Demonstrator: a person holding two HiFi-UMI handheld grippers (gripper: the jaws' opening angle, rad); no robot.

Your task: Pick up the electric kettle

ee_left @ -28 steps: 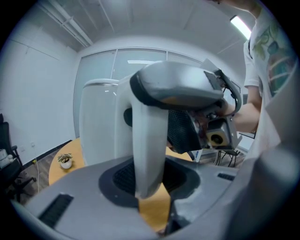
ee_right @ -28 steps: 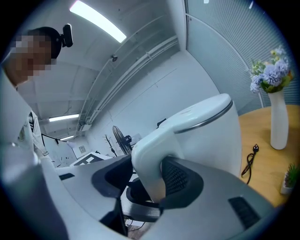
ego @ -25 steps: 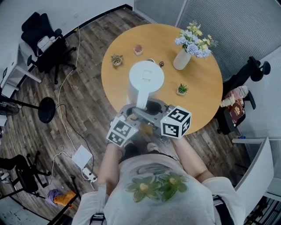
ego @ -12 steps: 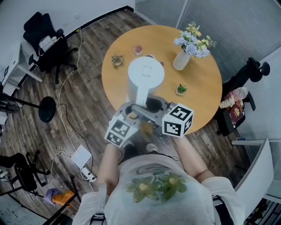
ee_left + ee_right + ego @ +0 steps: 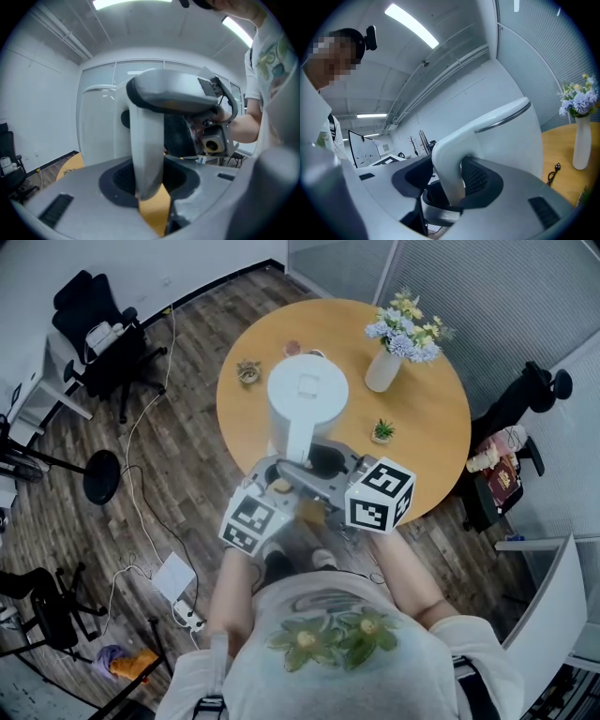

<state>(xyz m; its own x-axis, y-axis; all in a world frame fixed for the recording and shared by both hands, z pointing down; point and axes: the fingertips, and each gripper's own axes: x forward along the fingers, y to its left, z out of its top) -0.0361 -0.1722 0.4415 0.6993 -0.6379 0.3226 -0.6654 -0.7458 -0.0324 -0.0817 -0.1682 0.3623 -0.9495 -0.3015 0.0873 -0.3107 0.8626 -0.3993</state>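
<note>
Electric kettle (image 5: 307, 395), white, was held two-handed over the round bench (image 5: 441, 427).
Fingers of left gripper (image 5: 281, 479) and right gripper (image 5: 323, 468) were clamped on its handle (image 5: 300, 442), likely to share weight and keep it upright.

A round wooden table (image 5: 431, 418) stands on dark plank floor (image 5: 187, 474), black office chair (image 5: 70, 292) near the white wall (image 5: 122, 263).

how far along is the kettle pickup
Done: the left gripper and right gripper are both closed on the handle of the electric kettle. In hand: the lift, since the kettle's lid looks bigger in the head view than a second ago. Left: getting it clear of the table. Its base is hidden under its body, so clearance can't be confirmed.
</note>
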